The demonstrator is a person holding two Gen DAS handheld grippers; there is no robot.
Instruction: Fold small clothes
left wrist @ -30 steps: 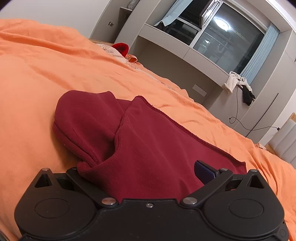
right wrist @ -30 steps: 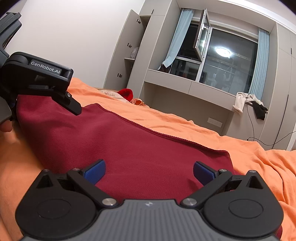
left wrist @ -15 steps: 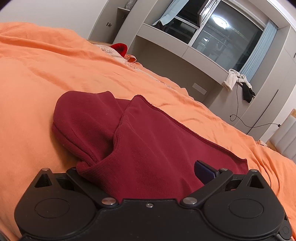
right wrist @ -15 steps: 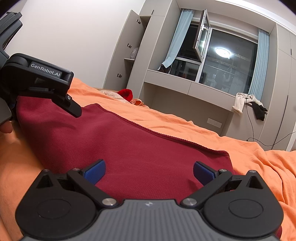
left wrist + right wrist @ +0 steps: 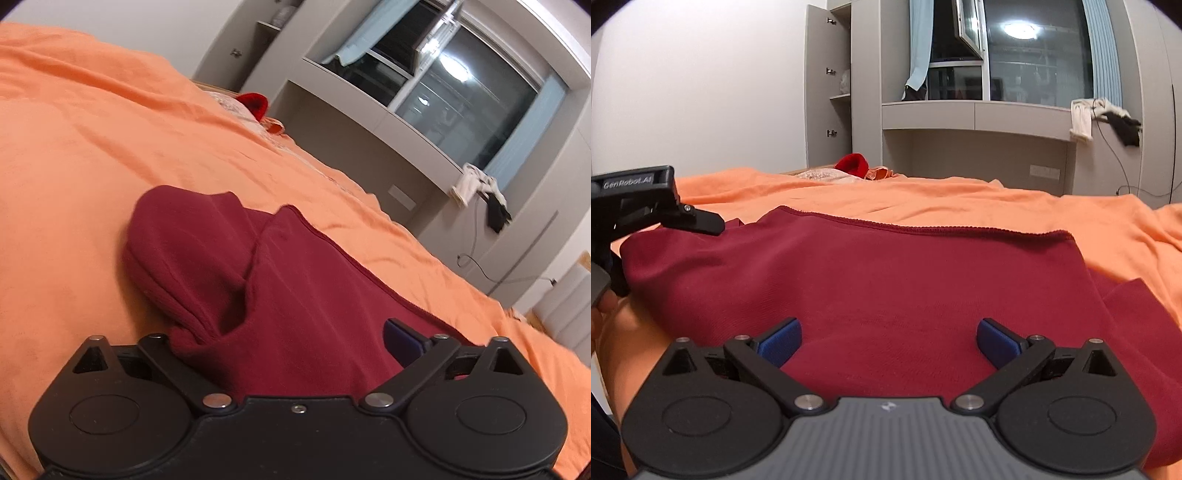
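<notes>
A dark red garment [image 5: 295, 295] lies on the orange bed sheet [image 5: 92, 147], its left part folded into a rounded lump. My left gripper [image 5: 291, 343] sits at its near edge with jaws wide and closing. Cloth lies between them and covers the left pad; the right blue pad shows and does not press on cloth. In the right wrist view the garment [image 5: 868, 277] spreads flat with a stitched far hem. My right gripper [image 5: 888, 338] stands open just above its near part, both blue pads bare. One of the left gripper's fingers [image 5: 698, 221] reaches over the garment's left corner.
A red item [image 5: 853, 164] lies at the far end of the bed sheet [image 5: 960, 199]. Beyond stand a grey cupboard [image 5: 827, 92] and a window ledge with clothes hanging [image 5: 1082, 118]. A hand [image 5: 598, 317] shows at the left edge.
The right wrist view has rolled to level and shifted right, so the garment's right edge and a lower flap now show. The left gripper sits lower in that view. The garment lies as before.
</notes>
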